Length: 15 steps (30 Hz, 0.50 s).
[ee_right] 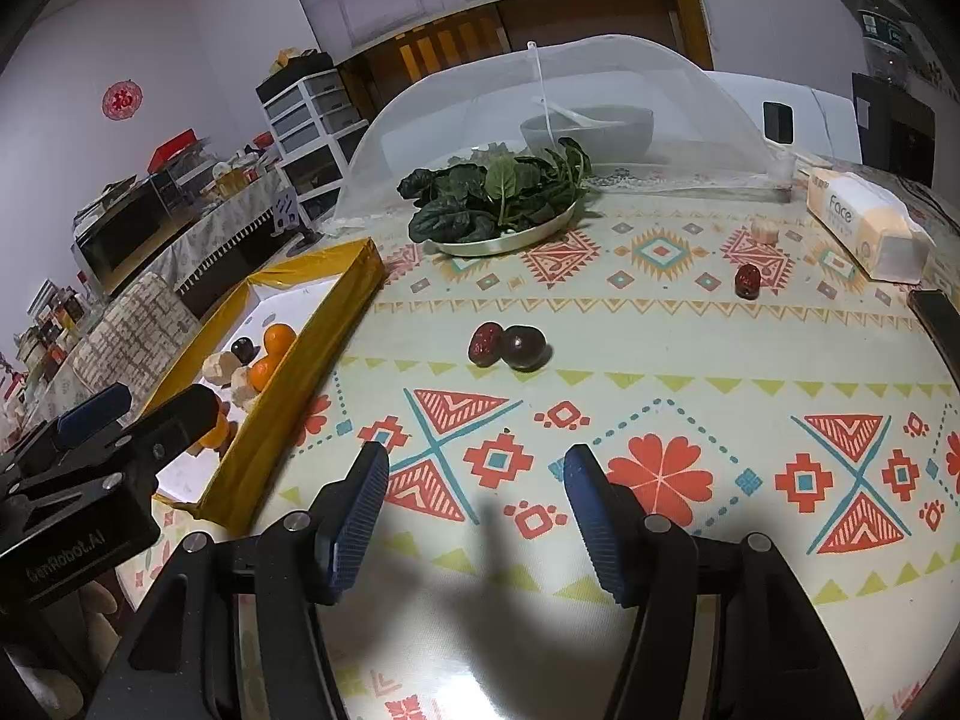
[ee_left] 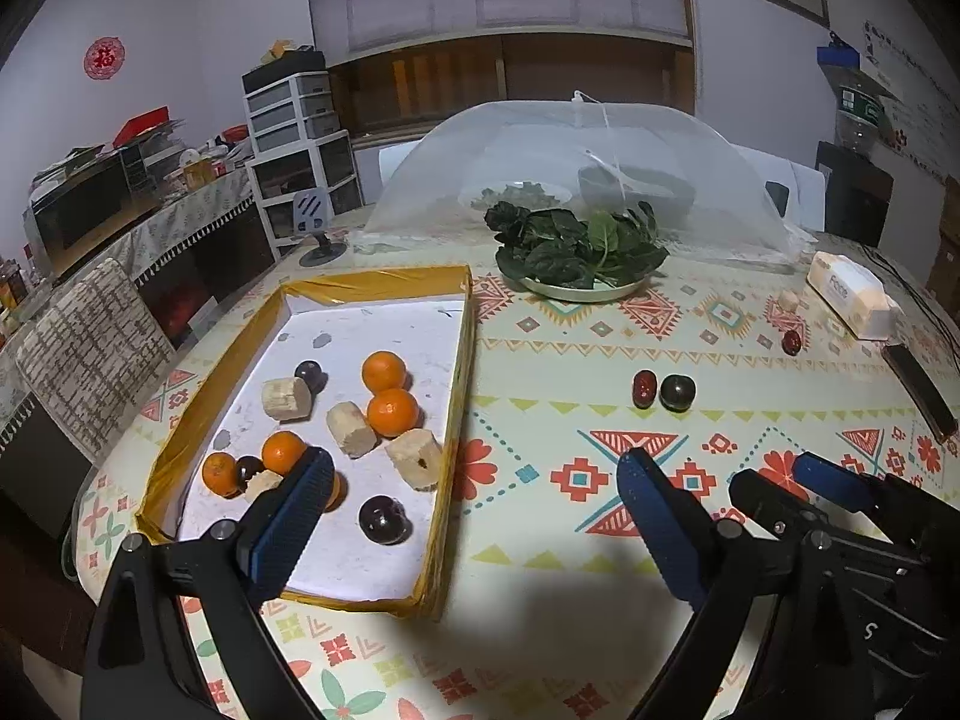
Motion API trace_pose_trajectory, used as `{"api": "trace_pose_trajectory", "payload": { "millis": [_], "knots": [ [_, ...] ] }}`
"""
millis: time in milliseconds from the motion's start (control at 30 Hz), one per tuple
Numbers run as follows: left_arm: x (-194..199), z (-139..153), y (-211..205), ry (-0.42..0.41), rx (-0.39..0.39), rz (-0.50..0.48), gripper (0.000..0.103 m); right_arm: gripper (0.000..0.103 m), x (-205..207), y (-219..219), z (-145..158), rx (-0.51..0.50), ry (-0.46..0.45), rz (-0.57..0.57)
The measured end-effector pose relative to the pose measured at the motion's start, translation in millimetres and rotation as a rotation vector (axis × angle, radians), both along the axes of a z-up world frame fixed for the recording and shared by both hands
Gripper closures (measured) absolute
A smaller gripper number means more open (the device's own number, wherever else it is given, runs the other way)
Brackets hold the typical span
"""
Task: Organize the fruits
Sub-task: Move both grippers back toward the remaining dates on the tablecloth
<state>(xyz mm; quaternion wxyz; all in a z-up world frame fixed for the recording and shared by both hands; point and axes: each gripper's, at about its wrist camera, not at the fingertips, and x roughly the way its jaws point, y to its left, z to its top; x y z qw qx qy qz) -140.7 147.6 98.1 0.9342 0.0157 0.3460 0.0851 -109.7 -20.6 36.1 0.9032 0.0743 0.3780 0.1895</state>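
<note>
A yellow-edged box [ee_left: 459, 360] with a white floor holds several oranges [ee_left: 384, 371], dark plums [ee_left: 384, 519] and beige chunks [ee_left: 351, 429]; it also shows in the right wrist view [ee_right: 312, 354]. On the table a red date [ee_left: 643, 388] [ee_right: 485, 343] touches a dark plum [ee_left: 678, 393] [ee_right: 524, 348]. Another red date [ee_left: 792, 342] [ee_right: 747, 281] and a small beige chunk [ee_right: 764, 228] lie farther right. My left gripper [ee_left: 474, 468] is open and empty over the box's right wall. My right gripper [ee_right: 477, 462] is open and empty, short of the date and plum.
A plate of dark leafy greens [ee_left: 576, 252] stands behind, in front of a mesh food cover [ee_left: 576, 144] over bowls. A tissue pack [ee_right: 864, 228] and a dark phone [ee_left: 918, 390] lie at the right. A small camera stand [ee_left: 315, 222] sits beyond the box.
</note>
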Motion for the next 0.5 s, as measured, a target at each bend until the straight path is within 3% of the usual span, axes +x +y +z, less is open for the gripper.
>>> {"api": "trace_pose_trajectory", "payload": {
  "millis": [200, 500],
  "knots": [
    [8.2, -1.7, 6.3, 0.016, -0.047, -0.024, 0.008, 0.038, 5.9, -22.3, 5.2, -0.003, -0.007, -0.016],
    [45.9, -13.2, -6.0, 0.079, -0.150, -0.137, 0.008, 0.038, 59.4, -127.0, 11.0, -0.101, 0.031, -0.217]
  ]
}}
